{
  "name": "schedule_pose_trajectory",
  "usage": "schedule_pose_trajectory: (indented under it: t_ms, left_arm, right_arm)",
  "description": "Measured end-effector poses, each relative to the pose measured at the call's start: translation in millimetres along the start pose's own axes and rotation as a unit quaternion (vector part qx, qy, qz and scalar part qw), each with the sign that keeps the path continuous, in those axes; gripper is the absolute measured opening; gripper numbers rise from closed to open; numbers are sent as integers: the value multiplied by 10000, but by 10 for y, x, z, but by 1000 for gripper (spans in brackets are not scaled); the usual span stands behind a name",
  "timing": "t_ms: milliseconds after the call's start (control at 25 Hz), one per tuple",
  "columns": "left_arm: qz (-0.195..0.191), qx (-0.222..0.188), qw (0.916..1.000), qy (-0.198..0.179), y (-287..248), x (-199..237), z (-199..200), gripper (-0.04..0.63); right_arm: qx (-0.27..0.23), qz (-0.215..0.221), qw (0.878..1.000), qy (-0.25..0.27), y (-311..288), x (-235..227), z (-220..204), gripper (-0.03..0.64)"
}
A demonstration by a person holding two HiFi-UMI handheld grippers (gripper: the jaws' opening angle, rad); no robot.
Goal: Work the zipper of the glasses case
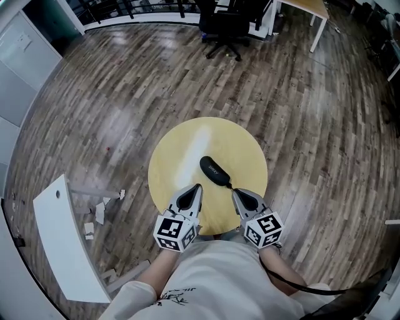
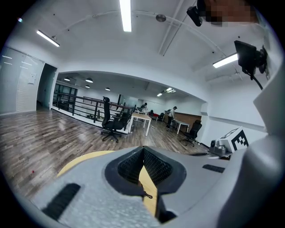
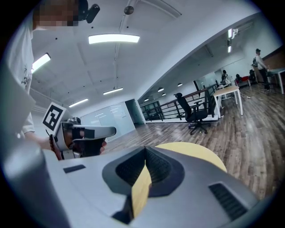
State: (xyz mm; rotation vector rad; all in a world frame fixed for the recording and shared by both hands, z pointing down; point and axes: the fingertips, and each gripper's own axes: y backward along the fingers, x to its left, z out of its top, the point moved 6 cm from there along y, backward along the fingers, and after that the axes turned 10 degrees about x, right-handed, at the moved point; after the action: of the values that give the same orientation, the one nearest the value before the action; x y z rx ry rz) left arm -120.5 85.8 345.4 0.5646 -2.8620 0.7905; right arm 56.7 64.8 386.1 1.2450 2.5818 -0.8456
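Note:
A black glasses case (image 1: 214,170) lies slantwise near the middle of the round yellow table (image 1: 181,156). Its zipper pull (image 1: 229,186) trails off the near right end. My left gripper (image 1: 198,186) hovers over the table's near edge, just left of the case and apart from it. The right gripper (image 1: 235,192) sits close to the zipper pull; I cannot tell if it touches. In both gripper views the jaws meet at their tips, left gripper (image 2: 143,150) and right gripper (image 3: 145,150), with only yellow tabletop behind. The case is out of both gripper views.
A black office chair (image 1: 225,25) and a wooden desk (image 1: 306,7) stand far across the wood floor. A white board (image 1: 65,244) and paper scraps (image 1: 100,211) lie on the floor at the left. A person's torso fills the bottom of the head view.

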Motion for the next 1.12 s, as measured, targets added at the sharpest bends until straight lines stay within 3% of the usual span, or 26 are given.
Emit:
schedule_pose_trajectory:
  t_ms: [200, 400, 640, 760, 920, 1120]
  left_arm:
    - [-204, 123, 9997, -75, -61, 123, -43, 5]
    - [-444, 403, 9966, -570, -408, 209, -185, 5]
    - [-529, 933, 9929, -511, -1029, 438, -475, 5]
    - [-571, 1255, 9889, -546, -1383, 568, -690, 5]
    - [-657, 1757, 9781, -901, -1844, 650, -970, 5]
    - [-731, 2214, 9673, -999, -2118, 735, -1174, 6]
  right_arm:
    - [311, -209, 9990, 239, -101, -92, -149, 2]
    - [754, -490, 9951, 405, -268, -495, -438, 2]
    - [1257, -511, 9881, 721, -618, -886, -701, 2]
    - [1609, -355, 9813, 995, -898, -1053, -913, 2]
    - [1993, -140, 9696, 1409, -1185, -1242, -1103, 3]
    - [2466, 70, 9456, 2119, -1393, -1332, -1187, 31]
